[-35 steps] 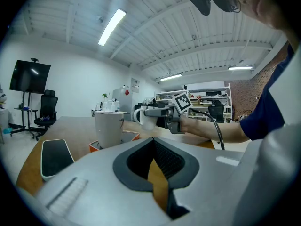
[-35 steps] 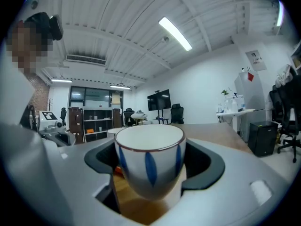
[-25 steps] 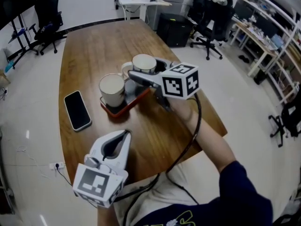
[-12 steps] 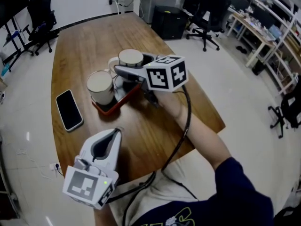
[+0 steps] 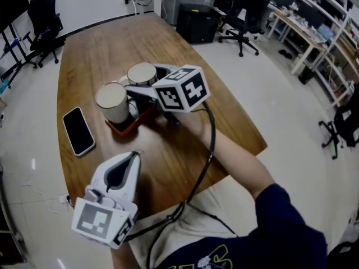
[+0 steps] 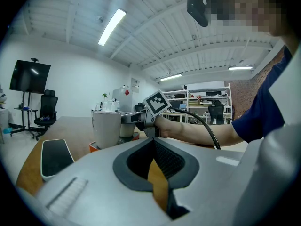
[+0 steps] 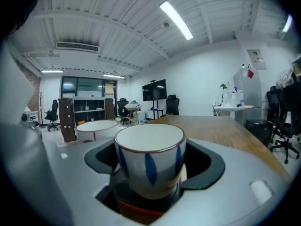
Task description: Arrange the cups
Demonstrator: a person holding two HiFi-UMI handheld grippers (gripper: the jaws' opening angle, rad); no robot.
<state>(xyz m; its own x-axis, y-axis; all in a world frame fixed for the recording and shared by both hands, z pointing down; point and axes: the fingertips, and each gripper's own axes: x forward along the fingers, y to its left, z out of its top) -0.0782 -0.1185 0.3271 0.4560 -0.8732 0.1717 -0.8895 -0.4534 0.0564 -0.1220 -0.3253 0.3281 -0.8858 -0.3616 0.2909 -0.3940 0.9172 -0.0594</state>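
Observation:
My right gripper [image 5: 140,78] is shut on a white cup with blue marks [image 7: 149,161], its jaws pressing the cup's two sides. It holds the cup over the far part of a red tray [image 5: 124,128] on the wooden table [image 5: 101,49]. I cannot tell whether the cup touches the tray. A second white cup [image 5: 112,101] stands on the tray's left part, and it also shows in the right gripper view [image 7: 96,127] and the left gripper view [image 6: 107,127]. My left gripper [image 5: 134,156] is shut and holds nothing, low at the table's near edge.
A black phone [image 5: 77,130] lies on the table left of the tray. A black box [image 5: 193,21] and office chairs [image 5: 238,29] stand on the floor beyond the table's far right side. Shelves [image 5: 331,43] line the right wall.
My right gripper has sunk a little with the cup, closer to the tray and the second cup. The left gripper has stayed where it was.

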